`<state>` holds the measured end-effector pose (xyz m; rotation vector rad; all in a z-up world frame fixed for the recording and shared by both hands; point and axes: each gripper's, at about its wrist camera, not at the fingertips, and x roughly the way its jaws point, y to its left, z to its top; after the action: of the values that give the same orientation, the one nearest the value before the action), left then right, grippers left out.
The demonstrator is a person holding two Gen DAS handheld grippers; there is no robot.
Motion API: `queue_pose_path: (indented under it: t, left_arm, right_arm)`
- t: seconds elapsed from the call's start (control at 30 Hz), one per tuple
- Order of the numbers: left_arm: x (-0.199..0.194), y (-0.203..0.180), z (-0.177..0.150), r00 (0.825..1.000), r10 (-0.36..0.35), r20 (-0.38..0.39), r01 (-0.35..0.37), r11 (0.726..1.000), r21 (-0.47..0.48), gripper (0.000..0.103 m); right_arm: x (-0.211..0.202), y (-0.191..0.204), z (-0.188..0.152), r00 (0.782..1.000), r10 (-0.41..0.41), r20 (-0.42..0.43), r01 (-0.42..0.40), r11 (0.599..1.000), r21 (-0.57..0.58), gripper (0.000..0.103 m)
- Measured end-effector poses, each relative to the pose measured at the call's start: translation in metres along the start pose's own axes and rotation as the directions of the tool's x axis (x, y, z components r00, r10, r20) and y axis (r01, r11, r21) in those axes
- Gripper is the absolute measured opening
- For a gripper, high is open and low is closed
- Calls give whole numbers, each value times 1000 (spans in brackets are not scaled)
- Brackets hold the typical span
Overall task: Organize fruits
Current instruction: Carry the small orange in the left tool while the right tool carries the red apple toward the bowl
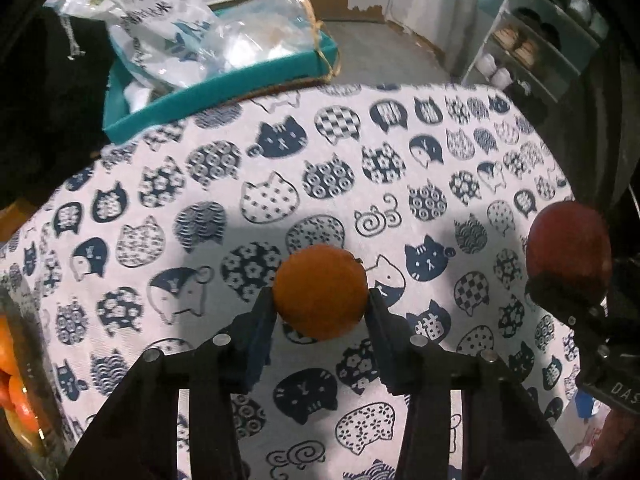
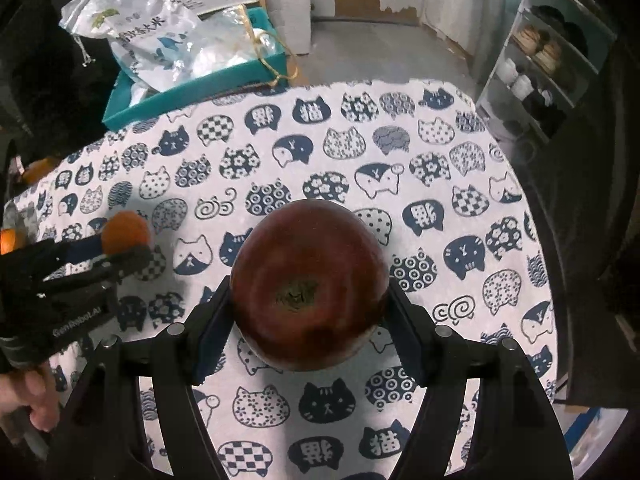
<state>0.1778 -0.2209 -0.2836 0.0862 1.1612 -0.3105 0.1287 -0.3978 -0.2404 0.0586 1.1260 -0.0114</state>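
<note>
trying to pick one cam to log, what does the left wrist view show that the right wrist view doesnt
Only the left wrist view shows the glass container of orange fruit at its left edge, and the orange close up in the left claw.

Only the right wrist view shows the apple's stem end between the right claw's fingers, plus the person's bare fingers.

Both show each claw shut on its fruit above the cat-print tablecloth, the teal box with plastic bags, and the shelf.
</note>
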Motion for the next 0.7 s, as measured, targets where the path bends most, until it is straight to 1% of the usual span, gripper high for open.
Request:
queue_pose_path:
  t: [0.17, 0.47, 0.7]
  left_arm:
    - [-27, 7, 1, 998, 15, 55, -14, 1000, -15, 45]
    - [-74, 19, -2, 991, 25, 129, -20, 999, -41, 45]
    - [-115, 24, -5, 979, 40, 199, -33, 999, -43, 45]
  right_arm:
    - [-19, 8, 3, 999, 0, 37, 1, 1000, -26, 71]
    - [-55, 24, 6, 995, 10, 104, -3, 997, -71, 71]
    - [-86, 37, 7, 987, 30, 159, -14, 995, -103, 71]
